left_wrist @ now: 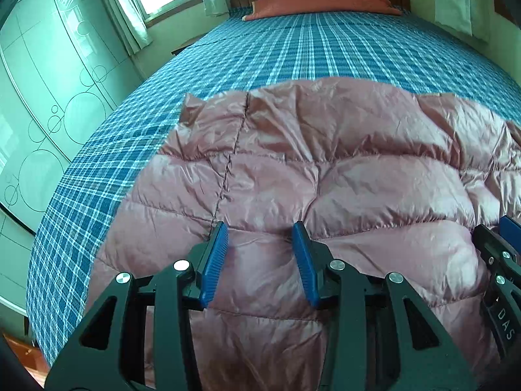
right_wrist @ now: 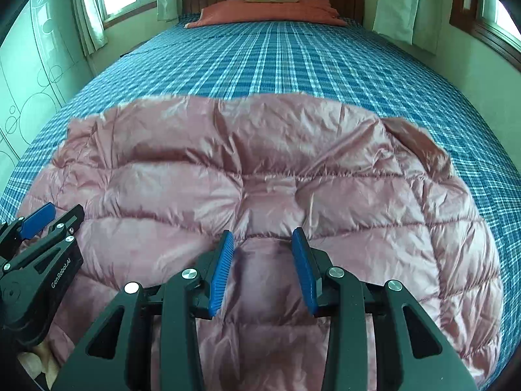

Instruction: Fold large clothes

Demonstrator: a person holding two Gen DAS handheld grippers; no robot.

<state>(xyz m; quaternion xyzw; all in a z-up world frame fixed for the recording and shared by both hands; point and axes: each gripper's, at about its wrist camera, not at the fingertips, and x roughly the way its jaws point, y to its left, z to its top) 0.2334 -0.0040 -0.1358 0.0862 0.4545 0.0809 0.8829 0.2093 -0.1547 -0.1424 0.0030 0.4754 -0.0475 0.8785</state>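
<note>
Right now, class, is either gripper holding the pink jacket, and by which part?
Nothing is held. The left gripper and right gripper both hover open over the pink puffer jacket, fabric visible between their fingers.

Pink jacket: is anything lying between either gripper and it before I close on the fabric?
Nothing visible. The left gripper and right gripper both hang open directly over the pink down jacket, spread on the plaid bed, with only bare fabric between their fingers.
</note>
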